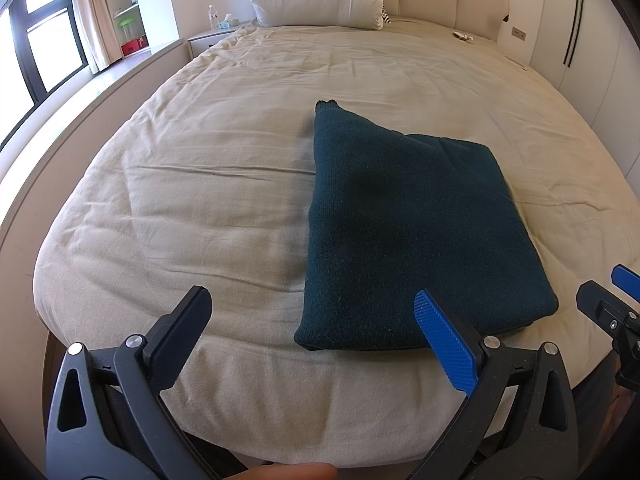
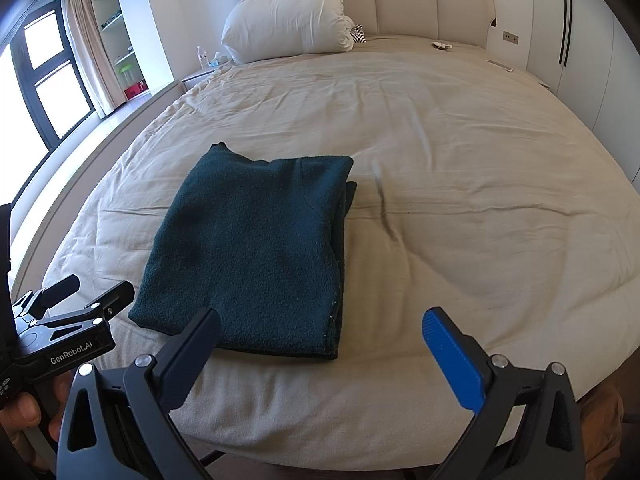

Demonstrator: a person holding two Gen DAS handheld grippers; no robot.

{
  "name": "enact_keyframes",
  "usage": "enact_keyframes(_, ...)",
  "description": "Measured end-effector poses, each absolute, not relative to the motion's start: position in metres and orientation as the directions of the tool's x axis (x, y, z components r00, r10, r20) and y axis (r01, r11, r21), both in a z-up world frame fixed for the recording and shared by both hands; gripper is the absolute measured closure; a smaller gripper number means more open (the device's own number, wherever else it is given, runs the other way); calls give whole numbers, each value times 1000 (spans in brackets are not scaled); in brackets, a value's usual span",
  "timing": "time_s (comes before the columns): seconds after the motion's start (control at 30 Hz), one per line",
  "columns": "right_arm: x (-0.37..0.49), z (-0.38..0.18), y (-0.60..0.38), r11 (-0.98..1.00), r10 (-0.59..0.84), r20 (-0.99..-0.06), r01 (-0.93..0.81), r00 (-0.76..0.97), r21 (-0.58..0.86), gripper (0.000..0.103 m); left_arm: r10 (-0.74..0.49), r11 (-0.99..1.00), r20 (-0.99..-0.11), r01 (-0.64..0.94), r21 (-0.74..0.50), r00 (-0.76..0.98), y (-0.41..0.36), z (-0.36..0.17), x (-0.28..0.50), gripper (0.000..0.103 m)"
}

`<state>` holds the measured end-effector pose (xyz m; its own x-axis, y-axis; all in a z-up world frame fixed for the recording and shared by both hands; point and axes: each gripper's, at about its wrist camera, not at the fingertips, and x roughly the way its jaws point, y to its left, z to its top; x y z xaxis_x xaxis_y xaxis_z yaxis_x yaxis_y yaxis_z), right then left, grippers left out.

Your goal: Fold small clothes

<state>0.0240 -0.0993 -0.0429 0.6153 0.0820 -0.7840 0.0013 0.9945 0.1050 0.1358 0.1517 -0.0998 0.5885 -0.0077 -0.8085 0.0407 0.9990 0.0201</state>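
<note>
A dark teal knitted garment lies folded into a thick rectangle on the beige bed, near its front edge. It also shows in the right wrist view. My left gripper is open and empty, held just in front of the garment's near left corner. My right gripper is open and empty, held in front of the garment's near right corner. The left gripper's body shows at the left of the right wrist view. The right gripper's fingertips show at the right edge of the left wrist view.
A white pillow leans on the padded headboard. A nightstand with a water bottle stands at the bed's far left. A window and shelves are on the left, white cupboards on the right.
</note>
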Motion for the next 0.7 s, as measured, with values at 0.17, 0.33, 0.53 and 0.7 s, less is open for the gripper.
enact_keyframes(0.17,24,-43,-99,995,81,-784,2,616,105,0,-9,999,-808,41,19,589,152,-100,136,0)
enact_keyframes(0.33,24,-43,-99,994,83,-784,2,615,106,0,-9,999,-809,41,19,588,151,-100,135,0)
enact_keyframes(0.53,24,-43,-100,994,83,-784,1,615,106,0,-8,999,-809,41,20,588,152,-100,135,0)
enact_keyframes(0.7,24,-43,-100,994,84,-785,1,614,107,0,-8,999,-809,41,20,588,151,-100,135,0)
